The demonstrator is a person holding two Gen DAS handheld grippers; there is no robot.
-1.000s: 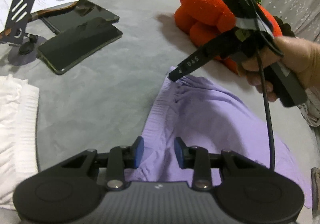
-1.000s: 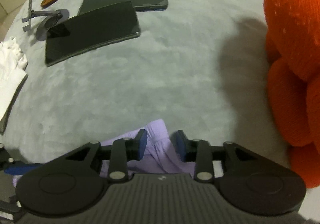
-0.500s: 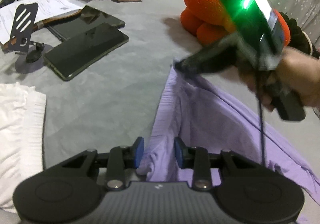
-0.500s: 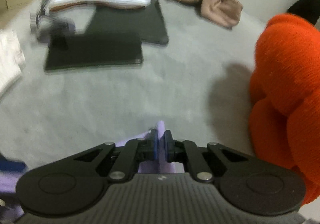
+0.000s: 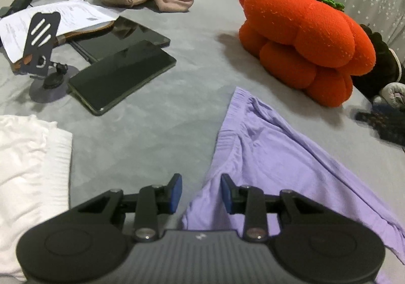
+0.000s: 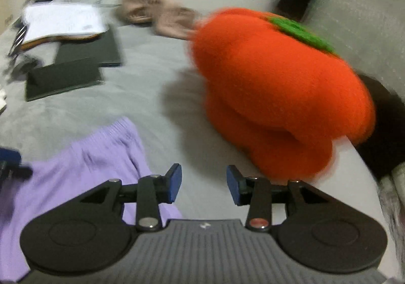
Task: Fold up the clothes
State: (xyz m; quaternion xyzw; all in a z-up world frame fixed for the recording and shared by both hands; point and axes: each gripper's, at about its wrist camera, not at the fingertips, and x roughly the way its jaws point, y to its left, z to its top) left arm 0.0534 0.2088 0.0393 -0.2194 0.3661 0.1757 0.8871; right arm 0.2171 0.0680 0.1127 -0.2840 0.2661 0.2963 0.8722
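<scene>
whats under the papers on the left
The papers lie on a brown board, which overlaps the far tablet. A phone stand in front hides their near edge; anything else beneath is covered.

Lilac garment lies spread on grey surface, near-right in left wrist view, ribbed waistband edge on its left w/ far corner pointing away. Some creases, not folded flat. White ribbed knit lies crumpled at near left, well apart.
</scene>
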